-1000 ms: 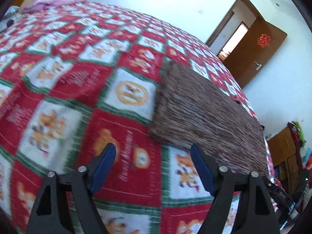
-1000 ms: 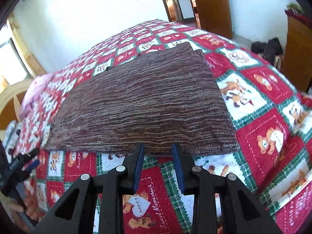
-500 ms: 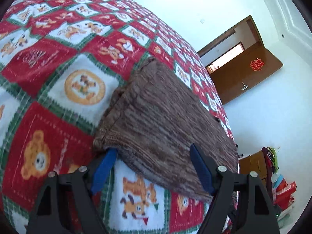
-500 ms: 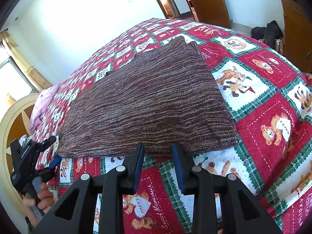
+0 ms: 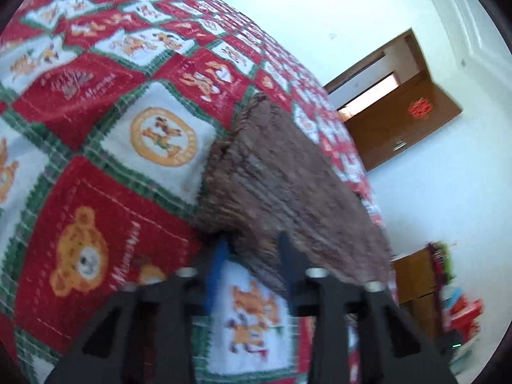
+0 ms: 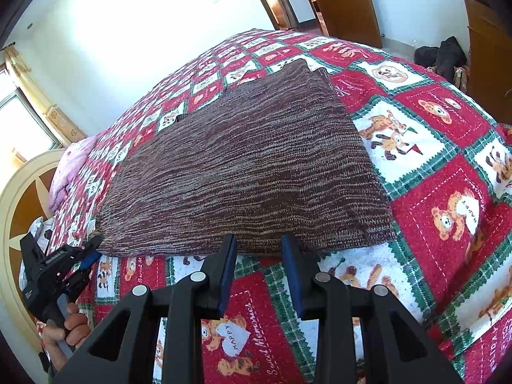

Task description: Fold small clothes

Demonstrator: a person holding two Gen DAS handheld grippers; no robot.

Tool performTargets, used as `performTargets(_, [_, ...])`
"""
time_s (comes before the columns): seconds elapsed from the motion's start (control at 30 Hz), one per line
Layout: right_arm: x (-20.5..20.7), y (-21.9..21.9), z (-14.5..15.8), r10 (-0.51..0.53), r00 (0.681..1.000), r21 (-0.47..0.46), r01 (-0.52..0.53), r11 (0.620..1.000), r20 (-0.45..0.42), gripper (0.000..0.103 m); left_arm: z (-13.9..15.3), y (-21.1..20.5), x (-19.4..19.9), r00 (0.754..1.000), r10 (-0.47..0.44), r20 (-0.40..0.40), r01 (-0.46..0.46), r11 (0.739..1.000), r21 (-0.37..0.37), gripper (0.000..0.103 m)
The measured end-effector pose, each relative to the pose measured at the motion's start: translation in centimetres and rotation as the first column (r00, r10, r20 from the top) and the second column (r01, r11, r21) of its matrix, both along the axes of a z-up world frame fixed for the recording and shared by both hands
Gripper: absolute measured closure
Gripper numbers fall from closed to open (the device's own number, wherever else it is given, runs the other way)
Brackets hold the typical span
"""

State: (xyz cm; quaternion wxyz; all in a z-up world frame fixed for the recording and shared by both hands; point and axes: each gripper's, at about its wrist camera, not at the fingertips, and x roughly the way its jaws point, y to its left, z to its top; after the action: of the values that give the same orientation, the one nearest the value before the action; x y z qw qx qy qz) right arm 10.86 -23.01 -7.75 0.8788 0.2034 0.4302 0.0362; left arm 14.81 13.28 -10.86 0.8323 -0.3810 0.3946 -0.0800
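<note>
Bedroom scene, white walls, and a bed covered with a red, white and green patchwork blanket with teddy bear prints [image 6: 448, 211]. Over on the left in the right wrist view there's a cream-and-brown round headboard [image 6: 22, 198] and a pink pillow [image 6: 72, 166]. Left tool [image 6: 91, 249] sits at the near left corner of the brown marled knit garment [image 6: 249, 172], which lies spread flat in the middle of the bed. In its own blurry view the left tool [image 5: 252, 249] has its jaws fairly close with the garment [image 5: 288, 185] corner between them, but can't tell if it's actually pinching. Right tool [image 6: 259, 249] is just at the garment's near edge, jaws apart, nothing in them. Brown wooden door [image 6: 345, 3] at the far right.
</note>
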Motion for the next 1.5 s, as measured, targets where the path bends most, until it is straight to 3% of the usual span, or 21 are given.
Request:
performTargets(0.1, [0.1,0.0,0.0,-0.002,1.0,-0.001,0.002,1.0,0.001,0.072,0.8,-0.3,0.7,1.0,0.016,-0.013,-0.016,1.0,-0.008,0.029])
performTargets(0.23, [0.0,0.0,0.0,-0.004,1.0,-0.001,0.004,1.0,0.002,0.072,1.1,-0.5,2.2,0.997,0.08,-0.02,-0.079,0.997,0.013,0.026])
performTargets(0.27, [0.0,-0.1,0.0,-0.005,1.0,0.0,0.005,1.0,0.003,0.072,1.0,-0.4,2.5,0.995,0.093,-0.018,-0.093,0.996,0.012,0.03])
performTargets(0.33, [0.0,-0.1,0.1,-0.007,1.0,0.002,0.006,1.0,0.006,0.072,0.9,-0.6,2.7,0.994,0.105,-0.019,-0.103,0.991,0.082,0.051])
performTargets(0.4, [-0.1,-0.1,0.1,-0.005,1.0,0.004,0.005,1.0,0.007,0.072,0.3,-0.8,2.7,0.994,0.104,-0.026,-0.098,0.981,0.169,0.088])
performTargets(0.53, [-0.2,0.7,0.7,0.009,1.0,-0.04,-0.009,0.999,0.022,0.072,-0.7,0.7,1.6,0.997,0.072,0.025,-0.074,0.994,0.086,0.091])
performTargets(0.63, [-0.9,3.4,2.4,0.056,0.996,-0.135,-0.045,0.99,0.074,0.072,-0.3,0.6,1.6,0.998,0.034,0.054,-0.04,0.994,0.101,0.092])
performTargets(0.77, [0.0,8.5,4.2,0.205,0.974,-0.078,-0.198,0.977,0.101,0.068,1.1,0.0,2.1,0.995,-0.015,0.101,0.002,0.992,0.127,0.092])
performTargets(0.87, [1.9,11.3,4.4,0.28,0.955,-0.013,-0.28,0.96,0.097,0.065,3.1,-0.9,2.4,0.985,-0.069,0.16,0.034,0.976,0.213,0.092])
performTargets(0.93, [3.4,12.4,4.2,0.278,0.956,0.004,-0.279,0.96,0.099,0.065,3.9,-1.8,2.8,0.977,-0.098,0.188,0.046,0.964,0.262,0.092])
performTargets(1.03, [5.3,12.3,3.0,0.192,0.979,-0.012,-0.192,0.981,0.065,0.065,5.0,-3.2,3.6,0.963,-0.163,0.215,0.096,0.953,0.289,0.092])
performTargets(1.17, [6.6,11.7,-1.1,0.146,0.988,0.113,-0.14,0.984,-0.047,0.067,6.6,-4.7,4.3,0.929,-0.236,0.284,0.14,0.937,0.32,0.094])
performTargets(1.2, [6.4,11.8,-1.4,0.15,0.988,0.109,-0.146,0.983,-0.031,0.067,6.8,-5.3,4.5,0.919,-0.261,0.295,0.16,0.932,0.324,0.097])
performTargets(1.27, [6.4,12.0,-0.7,0.191,0.981,0.078,-0.188,0.979,-0.024,0.067,7.0,-6.5,4.5,0.904,-0.303,0.302,0.19,0.917,0.351,0.097])
performTargets(1.37, [7.4,10.2,0.4,0.208,0.978,0.187,-0.205,0.961,0.006,0.067,6.6,-7.9,4.2,0.897,-0.333,0.292,0.206,0.897,0.392,0.097])
performTargets(1.5, [9.6,8.8,2.9,0.231,0.971,0.24,-0.239,0.941,0.063,0.064,5.1,-7.4,4.3,0.916,-0.298,0.27,0.189,0.911,0.366,0.097])
